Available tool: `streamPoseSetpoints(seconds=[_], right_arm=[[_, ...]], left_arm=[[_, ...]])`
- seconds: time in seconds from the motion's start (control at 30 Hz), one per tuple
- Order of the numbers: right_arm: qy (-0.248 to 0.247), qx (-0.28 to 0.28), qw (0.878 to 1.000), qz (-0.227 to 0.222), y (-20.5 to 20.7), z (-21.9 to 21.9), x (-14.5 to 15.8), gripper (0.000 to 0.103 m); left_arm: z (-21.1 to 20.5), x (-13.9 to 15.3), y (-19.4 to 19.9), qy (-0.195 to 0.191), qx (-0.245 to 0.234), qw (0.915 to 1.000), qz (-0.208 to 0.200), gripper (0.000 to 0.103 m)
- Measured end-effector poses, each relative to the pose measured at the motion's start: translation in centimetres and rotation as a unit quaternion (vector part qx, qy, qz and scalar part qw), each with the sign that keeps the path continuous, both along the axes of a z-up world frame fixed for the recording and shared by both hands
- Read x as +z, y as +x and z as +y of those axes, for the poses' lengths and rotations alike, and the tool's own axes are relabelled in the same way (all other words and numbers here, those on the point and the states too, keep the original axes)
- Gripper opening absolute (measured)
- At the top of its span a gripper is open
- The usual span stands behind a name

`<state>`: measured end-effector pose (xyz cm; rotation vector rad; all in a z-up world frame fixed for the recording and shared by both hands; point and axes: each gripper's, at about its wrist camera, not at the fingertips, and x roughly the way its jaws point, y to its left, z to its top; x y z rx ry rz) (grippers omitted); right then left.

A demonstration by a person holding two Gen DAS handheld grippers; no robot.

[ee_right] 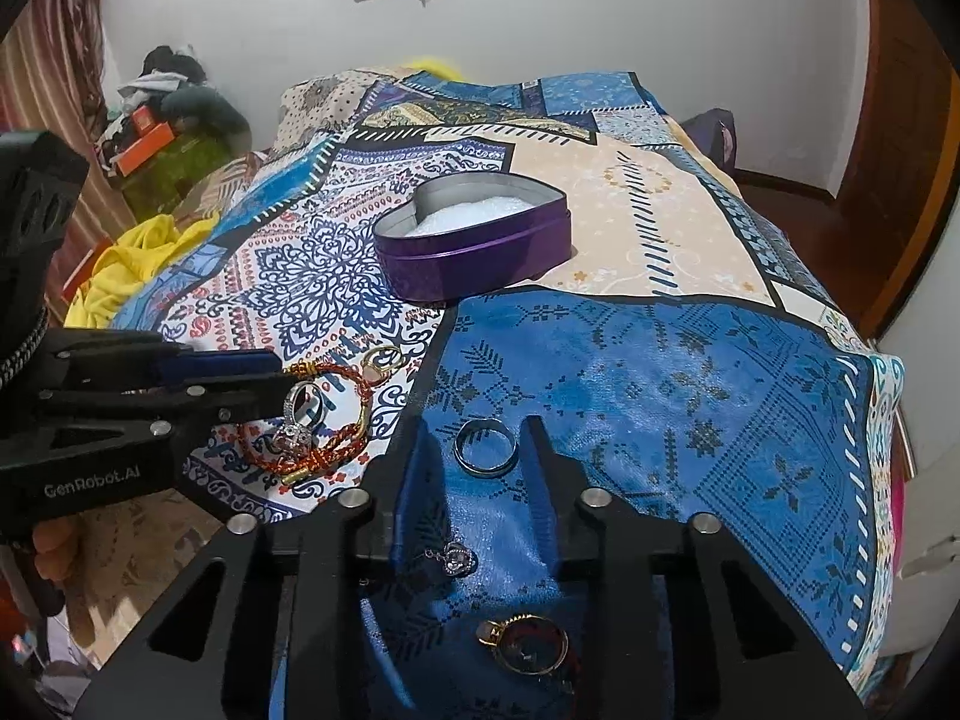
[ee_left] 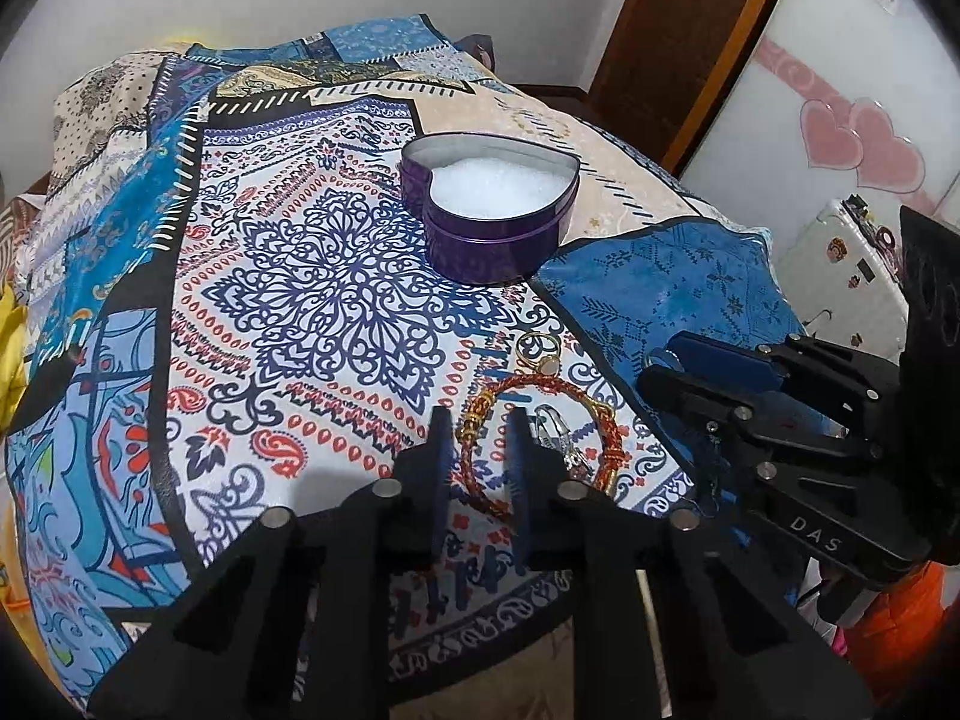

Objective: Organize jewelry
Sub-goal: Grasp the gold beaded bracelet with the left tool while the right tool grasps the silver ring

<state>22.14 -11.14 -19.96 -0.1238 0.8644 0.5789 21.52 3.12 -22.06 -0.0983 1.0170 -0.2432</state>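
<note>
Two grippers work over a bed covered by a patterned quilt (ee_right: 690, 372). Purple heart-shaped tin (ee_right: 474, 243) sits lid-off near the middle of the bed, white padding inside; in the right wrist view its pointed end faces right and its long axis runs left to right.

Left gripper (ee_left: 480, 426): fingers apart at a moderate gap, straddling one side of the red braided bracelet (ee_left: 480, 468), nothing clamped. Bracelet lies flat as a loop on the white-and-red paisley panel. Silver jewelled ring (ee_right: 300, 414) lies inside the loop, stone end toward the camera in the right wrist view. Gold ring (ee_left: 537, 351) rests just beyond the bracelet, toward the tin, tilted up on its band.

Right gripper (ee_right: 480, 438): fingers apart, holding nothing, set either side of a plain silver band ring (ee_right: 485, 449) lying flat on the blue panel. Small silver pendant (ee_right: 457, 558) lies nearer the camera, between the finger bases. Dark round gold-rimmed piece (ee_right: 528, 642) lies nearest, detail unclear.

Tin stands well apart from all the loose jewelry.
</note>
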Motion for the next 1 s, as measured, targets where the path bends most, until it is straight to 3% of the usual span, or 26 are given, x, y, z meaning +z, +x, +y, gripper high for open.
streamPoseSetpoints(seconds=[0.07, 0.43, 1.0], right_arm=[[0.001, 0.001, 1.000, 0.002, 0.1, 0.0, 0.0, 0.020], [0.016, -0.008, 1.000, 0.001, 0.0, -0.5, 0.9, 0.020], [0.038, -0.018, 0.997, -0.059, -1.0, -0.1, 5.5, 0.020]], left_arm=[[0.0, -0.2, 0.2, 0.005, -0.001, 1.0000, 0.000, 0.006], [0.1, 1.0, -1.0, 0.001, -0.002, 0.9999, -0.016, 0.005], [0.4, 7.4, -2.5, -0.001, 0.009, 0.9950, -0.100, 0.005]])
